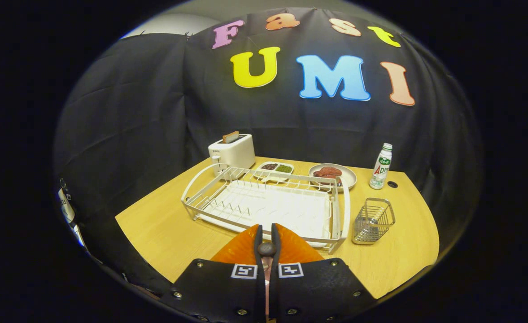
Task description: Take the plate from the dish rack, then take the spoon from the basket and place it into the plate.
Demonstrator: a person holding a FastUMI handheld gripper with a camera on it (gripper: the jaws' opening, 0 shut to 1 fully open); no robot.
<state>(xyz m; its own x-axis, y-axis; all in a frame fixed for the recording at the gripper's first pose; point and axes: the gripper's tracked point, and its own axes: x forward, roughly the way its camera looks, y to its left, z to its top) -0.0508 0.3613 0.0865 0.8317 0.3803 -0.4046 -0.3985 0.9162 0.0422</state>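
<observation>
A pale wooden table [165, 229] with a curved near edge is spread ahead of the gripper, and most of its middle is taken by a white wire dish rack [264, 204] on a white drip tray, seen just beyond the fingers. No plate is seen standing in the rack's slots. An orange plate [246, 249] is held edge-on between the fingers, and the gripper [267, 244] is clamped on its rim, both fingers pressed against it. The first step is therefore judged done: the plate is out of the rack but not yet set down.

Beyond the rack to the left a white toaster [232, 151] with a slice in its slot is seen; behind the rack a white two-part dish [275, 169] of dark and green fillings and a round grey plate of reddish food [333, 174] are placed. To the far right a white bottle with a green label [381, 166] is stood upright near the table's far edge.

Right of the rack, just apart from it, a small metal wire basket [373, 220] is found, with a metal spoon [371, 222] leaning inside. The spoon is still to be taken and laid in the plate.

Open tabletop is left to the near left of the fingers and ahead to the right, short of the basket; the table edge is close on both sides.
</observation>
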